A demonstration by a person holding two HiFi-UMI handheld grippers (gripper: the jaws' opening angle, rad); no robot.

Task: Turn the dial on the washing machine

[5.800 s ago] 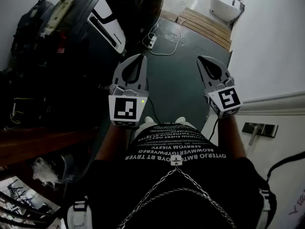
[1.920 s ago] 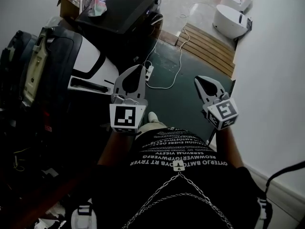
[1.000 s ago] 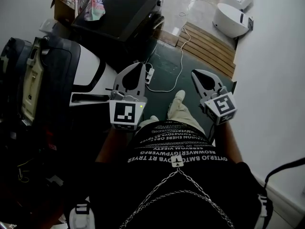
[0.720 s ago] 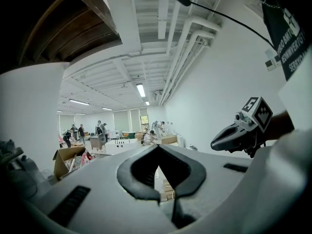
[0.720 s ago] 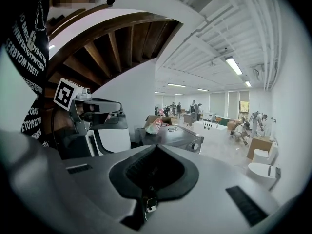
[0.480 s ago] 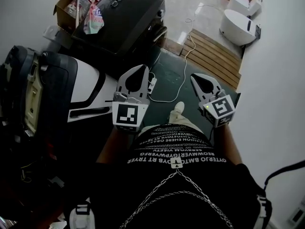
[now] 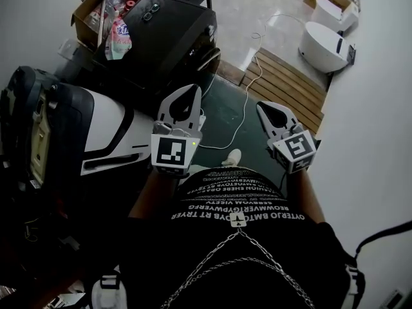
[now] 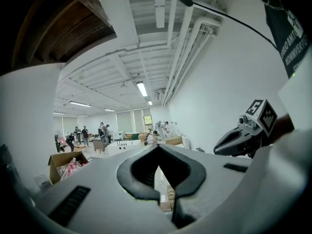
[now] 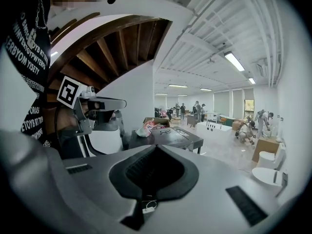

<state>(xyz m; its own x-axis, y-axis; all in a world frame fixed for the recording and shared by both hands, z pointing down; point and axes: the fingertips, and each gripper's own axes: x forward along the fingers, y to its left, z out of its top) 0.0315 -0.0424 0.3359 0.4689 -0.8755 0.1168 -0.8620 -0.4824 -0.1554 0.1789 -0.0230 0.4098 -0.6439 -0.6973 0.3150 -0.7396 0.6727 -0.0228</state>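
Observation:
I cannot make out a washing machine or its dial in any view. In the head view my left gripper (image 7: 191,89) and right gripper (image 7: 262,106) are held out side by side at waist height, pointing ahead over a dark green floor (image 7: 225,118). Both are shut with nothing between the jaws. The left gripper view shows its own jaws (image 8: 158,146) closed to a thin slit, with the right gripper (image 8: 229,141) off to the right. The right gripper view shows its closed jaws (image 9: 155,146) and the left gripper (image 9: 97,104) at the left.
A black table (image 7: 170,34) stands ahead on the left with a cardboard box (image 7: 96,11) of packets beside it. A white and black machine (image 7: 96,134) lies at the left. A white cable (image 7: 248,102), a wooden pallet (image 7: 290,85), white round units (image 7: 325,40) and a white wall (image 7: 380,140) are on the right.
The person has walked forward. The black table, box and pallet have come nearer in the head view. Both grippers stay shut and side by side.

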